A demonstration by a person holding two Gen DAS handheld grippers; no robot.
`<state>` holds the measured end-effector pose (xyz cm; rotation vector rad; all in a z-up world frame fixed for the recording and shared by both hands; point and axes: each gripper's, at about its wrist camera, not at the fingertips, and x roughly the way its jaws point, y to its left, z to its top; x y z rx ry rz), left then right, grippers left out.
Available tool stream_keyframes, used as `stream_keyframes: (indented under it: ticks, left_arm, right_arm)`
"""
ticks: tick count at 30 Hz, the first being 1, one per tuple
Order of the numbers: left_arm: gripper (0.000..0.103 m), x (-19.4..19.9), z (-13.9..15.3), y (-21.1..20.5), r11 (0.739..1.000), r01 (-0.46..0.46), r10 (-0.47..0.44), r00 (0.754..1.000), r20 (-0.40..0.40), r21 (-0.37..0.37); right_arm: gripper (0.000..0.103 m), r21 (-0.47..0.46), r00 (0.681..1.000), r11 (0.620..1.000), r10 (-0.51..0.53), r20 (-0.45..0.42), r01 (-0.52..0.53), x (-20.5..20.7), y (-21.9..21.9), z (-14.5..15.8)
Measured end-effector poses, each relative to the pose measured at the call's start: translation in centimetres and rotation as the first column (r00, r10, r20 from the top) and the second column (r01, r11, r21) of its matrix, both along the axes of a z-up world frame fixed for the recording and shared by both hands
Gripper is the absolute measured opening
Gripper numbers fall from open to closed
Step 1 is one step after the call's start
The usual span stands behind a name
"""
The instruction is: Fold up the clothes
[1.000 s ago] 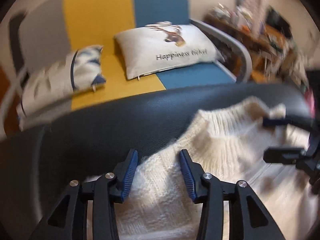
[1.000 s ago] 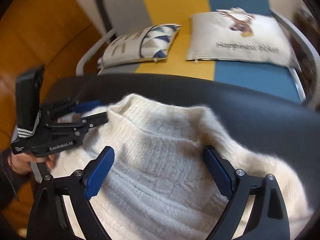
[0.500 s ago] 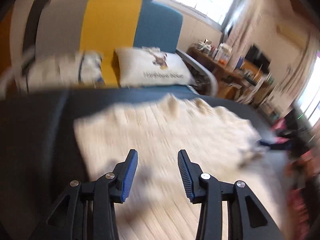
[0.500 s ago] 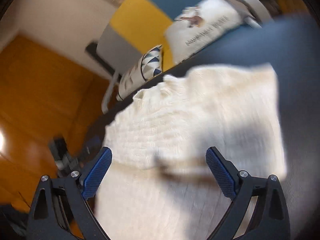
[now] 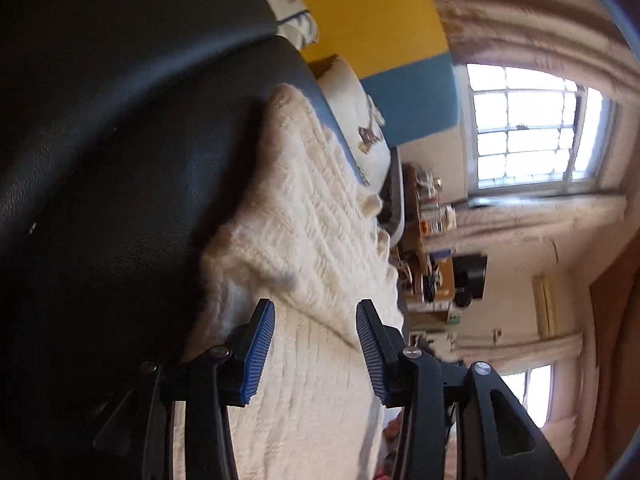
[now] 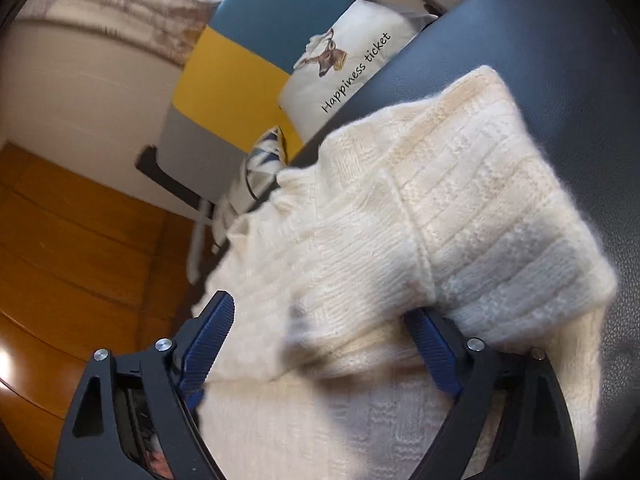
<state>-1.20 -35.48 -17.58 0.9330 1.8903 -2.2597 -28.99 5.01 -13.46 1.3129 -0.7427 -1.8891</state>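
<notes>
A cream knitted sweater (image 5: 320, 220) lies on a dark leather surface (image 5: 120, 160), with one part folded over the rest. In the left wrist view, which is rolled onto its side, my left gripper (image 5: 314, 304) stands open over the fold's edge, its blue pads apart on either side of the knit. In the right wrist view the sweater (image 6: 440, 208) fills the middle, a folded sleeve part lying to the right. My right gripper (image 6: 320, 308) is wide and its jaws are closing, with the folded layer between them. Its right fingertip is partly hidden under the fold.
Behind the leather surface (image 6: 560, 60) stands a sofa in grey, yellow and blue with a "Happiness ticket" cushion (image 6: 352, 68) and a patterned cushion (image 6: 266, 152). A cluttered desk (image 5: 432, 240) and a window (image 5: 528, 128) are further off. Orange wood panelling (image 6: 80, 240) lies beyond the sweater's left side.
Both views have rolled strongly and swung along the sweater. The sweater now shows a folded layer where the collar area lay spread before. Neither gripper is seen in the other's view any more.
</notes>
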Motion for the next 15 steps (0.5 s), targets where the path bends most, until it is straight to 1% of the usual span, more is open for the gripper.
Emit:
stream_keyframes:
  ticks: [2, 4, 7, 8, 10, 12, 13, 15]
  left_arm:
    - [0.043, -0.7, -0.2, 0.2, 0.999, -0.031, 0.031, 0.999, 0.010, 0.013]
    - [0.043, -1.3, -0.5, 0.3, 0.998, -0.063, 0.062, 0.998, 0.025, 0.022]
    - [0.043, -1.3, -0.8, 0.4, 0.989, -0.144, 0.143, 0.989, 0.040, 0.017]
    - [0.043, -1.1, -0.8, 0.4, 0.983, -0.183, 0.183, 0.983, 0.033, 0.019]
    - [0.041, -0.3, -0.6, 0.4, 0.966, -0.257, 0.257, 0.966, -0.006, 0.030]
    - [0.041, 0.5, -0.3, 0.3, 0.946, -0.321, 0.322, 0.945, -0.047, 0.041]
    - [0.041, 0.9, -0.4, 0.4, 0.938, -0.341, 0.344, 0.937, -0.057, 0.059]
    - [0.043, 1.5, -0.9, 0.6, 0.926, -0.357, 0.365, 0.929, -0.055, 0.120]
  right_arm:
    - [0.094, 0.031, 1.000, 0.999, 0.010, -0.013, -0.010, 0.1, -0.3, 0.1]
    - [0.095, 0.017, 1.000, 1.000, 0.005, -0.011, -0.005, 0.2, -0.2, -0.1]
    - [0.095, -0.002, 1.000, 1.000, -0.001, -0.010, 0.001, 0.2, -0.1, -0.4]
    - [0.095, 0.005, 1.000, 1.000, 0.005, -0.019, -0.004, 0.4, -0.3, -0.3]
    - [0.095, 0.017, 0.999, 1.000, 0.011, -0.032, -0.010, 0.6, -0.4, -0.3]
    - [0.095, 0.017, 0.999, 1.000, 0.008, -0.033, -0.008, 0.6, -0.4, -0.2]
    - [0.095, 0.013, 1.000, 1.000, 0.005, -0.030, -0.004, 0.7, -0.3, -0.2]
    - [0.095, 0.005, 1.000, 1.000, 0.000, -0.028, 0.000, 0.7, -0.2, -0.3]
